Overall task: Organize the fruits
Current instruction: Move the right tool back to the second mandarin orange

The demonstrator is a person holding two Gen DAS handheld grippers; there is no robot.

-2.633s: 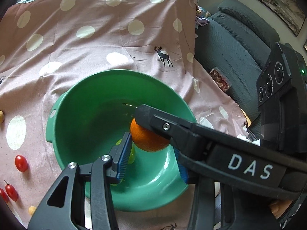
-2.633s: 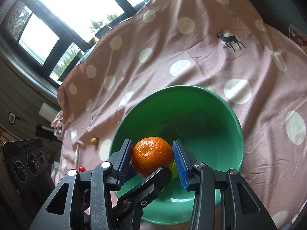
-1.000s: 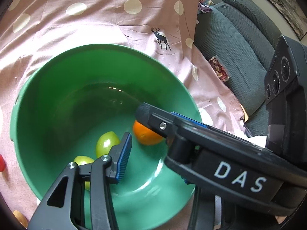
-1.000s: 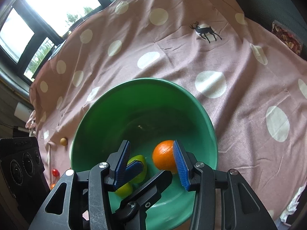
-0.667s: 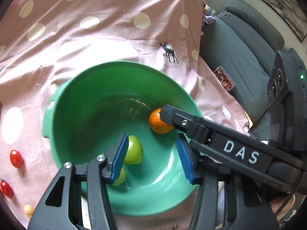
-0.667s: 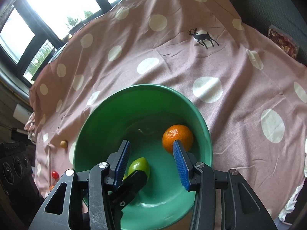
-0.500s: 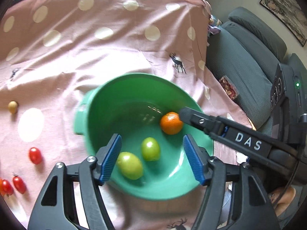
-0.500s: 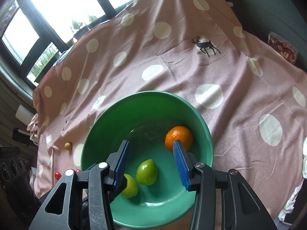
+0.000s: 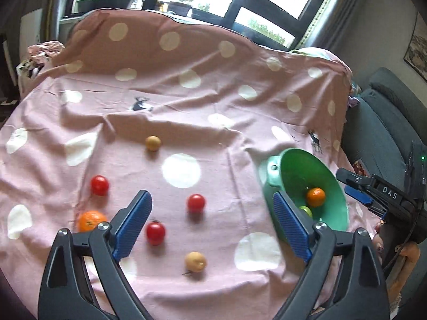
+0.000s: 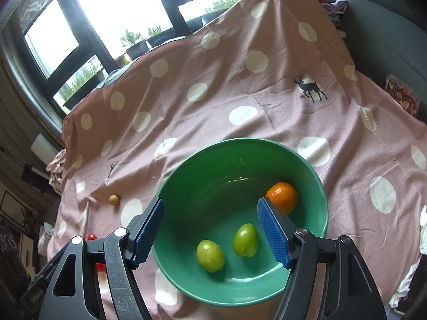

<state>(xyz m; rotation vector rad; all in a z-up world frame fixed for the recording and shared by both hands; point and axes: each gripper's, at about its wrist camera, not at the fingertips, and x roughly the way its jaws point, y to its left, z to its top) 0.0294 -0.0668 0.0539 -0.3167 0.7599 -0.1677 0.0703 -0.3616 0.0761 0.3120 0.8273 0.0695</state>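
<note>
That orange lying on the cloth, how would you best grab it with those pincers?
Across its widest middle, coming from above. The orange is round and sits free on the cloth, nothing touching it. The left gripper, empty with jaws opening, is beside it, so it seems the likelier one.

Left gripper (image 9: 212, 225) tilts downward, its blue-padded jaws opening wide with nothing gripped. Right gripper (image 10: 210, 233), to its right, also angles down, jaws opening and empty.

One round green plastic bowl (image 10: 317, 186) holds one orange mandarin (image 10: 282, 196) and two green oval fruits (image 10: 210, 255). Outside it lie three red cherry tomatoes (image 9: 99, 184), two small tan round fruits (image 9: 153, 143) and one more orange mandarin (image 9: 90, 220).
</note>
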